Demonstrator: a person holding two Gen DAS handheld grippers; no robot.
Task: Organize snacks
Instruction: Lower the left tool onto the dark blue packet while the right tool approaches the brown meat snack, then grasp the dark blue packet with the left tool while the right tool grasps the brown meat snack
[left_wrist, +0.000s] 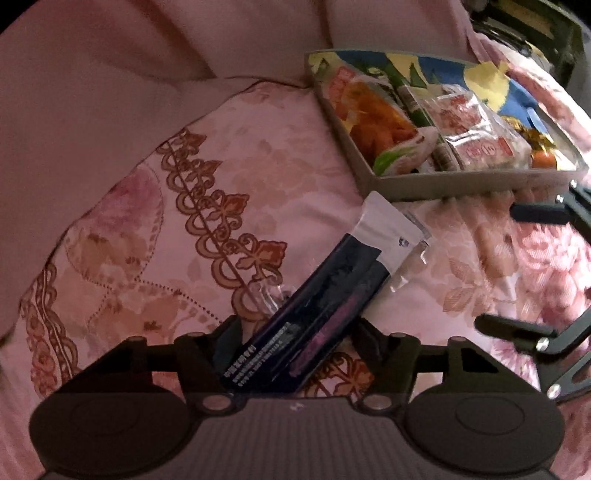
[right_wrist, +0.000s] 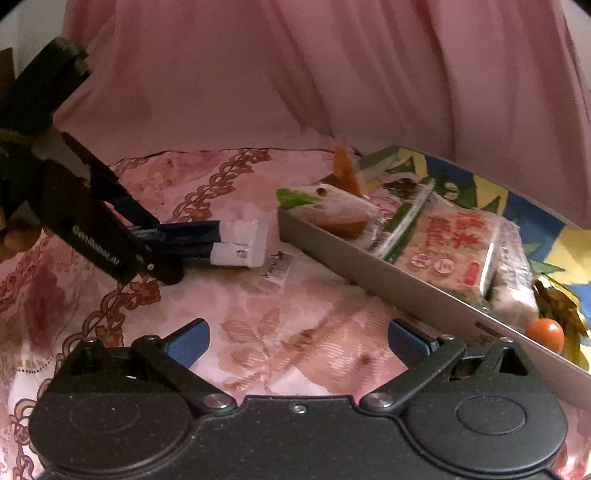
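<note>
My left gripper is shut on a dark blue snack packet with a white end. It holds the packet just above the pink floral cloth, pointing toward a grey shallow box. The packet also shows in the right wrist view, held by the left gripper. The box holds several snack packs, among them an orange one and a red-lettered rice cake pack. My right gripper is open and empty, low over the cloth in front of the box. Its fingers show at the right edge of the left wrist view.
A pink floral bedspread covers the surface. A plain pink curtain hangs behind. A small clear wrapper lies under the packet's white end. A small orange round thing sits at the box's near right end.
</note>
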